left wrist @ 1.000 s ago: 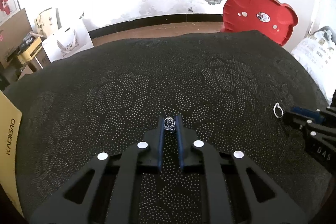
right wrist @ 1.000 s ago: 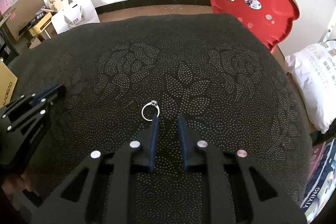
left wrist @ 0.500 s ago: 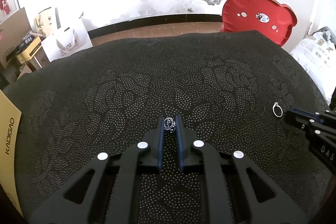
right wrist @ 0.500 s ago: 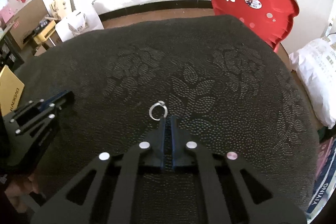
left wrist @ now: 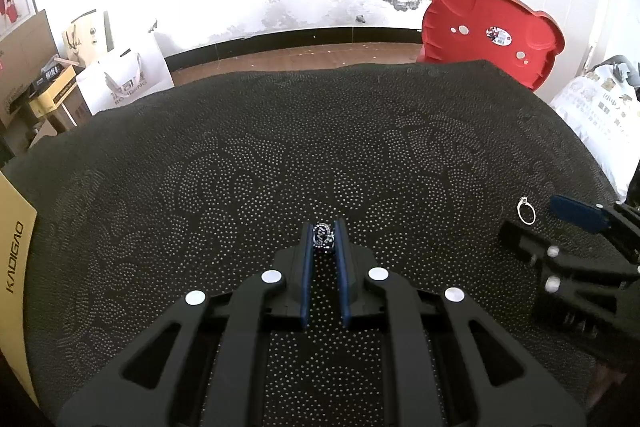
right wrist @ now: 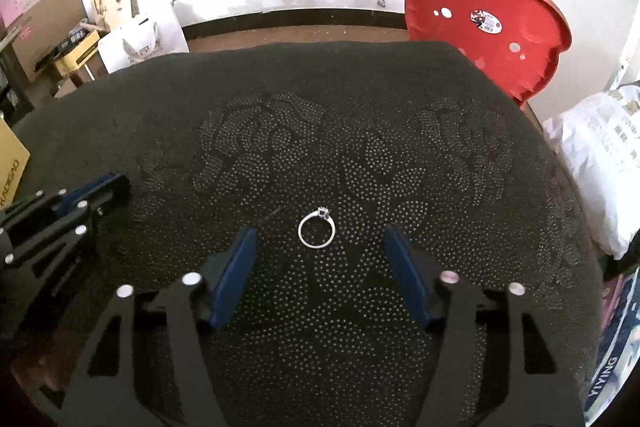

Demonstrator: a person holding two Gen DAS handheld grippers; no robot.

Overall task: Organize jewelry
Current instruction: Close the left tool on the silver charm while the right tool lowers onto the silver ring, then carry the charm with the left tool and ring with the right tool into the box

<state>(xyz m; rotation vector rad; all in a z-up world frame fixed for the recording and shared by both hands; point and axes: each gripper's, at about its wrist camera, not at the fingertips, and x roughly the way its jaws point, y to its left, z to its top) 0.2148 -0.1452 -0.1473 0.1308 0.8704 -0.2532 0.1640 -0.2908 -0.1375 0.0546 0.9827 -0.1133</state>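
Observation:
A thin silver ring with a small stone [right wrist: 316, 233] lies flat on the black dotted cloth [right wrist: 360, 131]. My right gripper [right wrist: 318, 237] is open wide, its blue pads either side of the ring and apart from it. The ring also shows in the left wrist view [left wrist: 526, 214], just ahead of the right gripper [left wrist: 540, 223]. My left gripper [left wrist: 324, 227] is shut on a chunky dark ornate ring [left wrist: 323, 237], held at the fingertips just above the cloth [left wrist: 280, 147]. The left gripper shows at the left of the right wrist view [right wrist: 116, 187].
A red bear-shaped plastic tray [right wrist: 484, 23] leans behind the table's far right corner. A yellow cardboard box [left wrist: 16, 251] stands at the left edge. White bags [right wrist: 600, 155] lie to the right. Boxes and a paper bag [left wrist: 120, 83] sit on the floor at the far left.
My right gripper has opened wide from shut and now straddles the silver ring. My left gripper has stayed shut on the dark ring and hardly moved.

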